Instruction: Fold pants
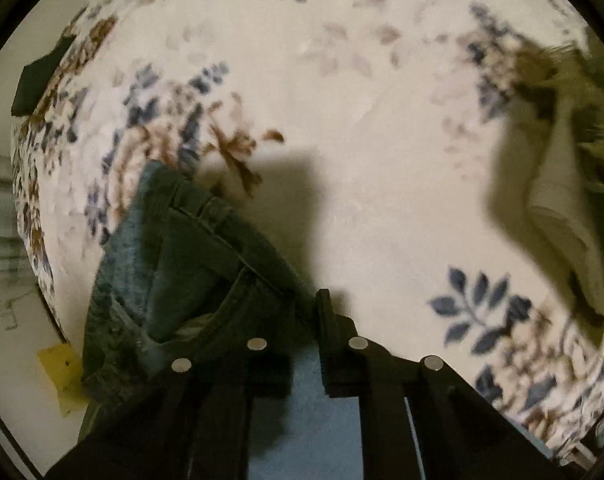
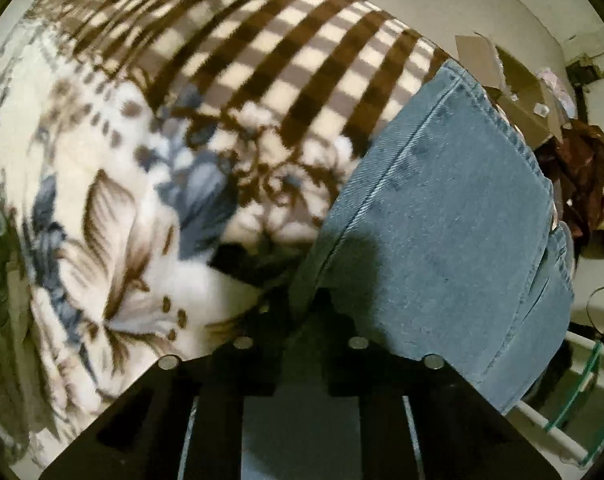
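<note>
We see the left gripper [image 1: 298,320] clamped on the jeans [image 1: 190,276]; the right gripper [image 2: 298,312] pinches their denim too.

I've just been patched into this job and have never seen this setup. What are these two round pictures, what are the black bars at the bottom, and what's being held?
Each round picture comes from a fisheye camera on a handheld gripper, looking along its two black fingers. The left gripper appears shut on the jeans, a dark bunched part with a pocket. The right gripper appears to pinch a flat, lighter stretch of the same denim, though shadow hides the fingertips. Everything lies on a floral blanket with a brown checked border.
</note>
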Demonstrator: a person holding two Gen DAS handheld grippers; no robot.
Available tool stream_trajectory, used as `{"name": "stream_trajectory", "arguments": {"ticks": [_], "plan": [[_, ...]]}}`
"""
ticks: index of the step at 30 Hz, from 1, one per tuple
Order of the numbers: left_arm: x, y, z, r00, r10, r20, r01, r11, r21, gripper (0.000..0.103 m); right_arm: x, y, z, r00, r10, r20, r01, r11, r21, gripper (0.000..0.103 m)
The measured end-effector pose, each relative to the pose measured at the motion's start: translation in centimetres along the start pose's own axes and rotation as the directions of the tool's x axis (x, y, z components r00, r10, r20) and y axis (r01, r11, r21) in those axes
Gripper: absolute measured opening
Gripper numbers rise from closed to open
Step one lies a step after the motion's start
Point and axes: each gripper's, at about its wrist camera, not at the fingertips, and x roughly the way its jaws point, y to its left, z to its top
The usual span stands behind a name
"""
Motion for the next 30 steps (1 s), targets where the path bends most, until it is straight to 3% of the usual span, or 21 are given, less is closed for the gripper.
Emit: {"name": "stream_trajectory", "arguments": {"ticks": [7, 12, 13, 20, 24, 30], "plan": [[-8.9, 4.0, -7.6, 0.988, -0.102, 0.113, 0.100, 0.995, 0.027, 0.005, -1.4, -6.2, -1.5, 0.990, 0.138, 0.030, -0.138, 0.990, -0.025, 0.006], [-10.4, 8.8, -11.4, 0.982, -0.142, 0.128, 0.137, 0.990, 0.043, 0.004, -3.2, -12.8, -4.8, 0.978, 0.203, 0.045, -0.200, 0.979, -0.048, 0.005], [-8.2, 10.9, -10.4, 0.981, -0.148, 0.126, 0.144, 0.989, 0.045, 0.004, -3.7, -13.8, -5.7, 0.977, 0.209, 0.043, -0.207, 0.977, -0.048, 0.005], [-3.0, 17.7, -17.6, 0.994, -0.108, 0.023, 0.106, 0.993, 0.049, 0.003, -8.8, -21.3, -14.2, 0.985, 0.174, 0.016, -0.172, 0.982, -0.079, 0.005], [1.8, 19.0, -20.6, 0.999, -0.040, -0.035, 0.042, 0.997, 0.063, 0.003, -6.6, -24.9, -18.3, 0.992, 0.122, -0.023, -0.123, 0.989, -0.080, 0.005], [7.9, 20.5, -23.1, 0.993, 0.009, -0.114, -0.002, 0.999, 0.054, 0.003, -1.1, -27.8, -20.3, 0.996, 0.064, -0.065, -0.069, 0.994, -0.080, 0.005]]}}
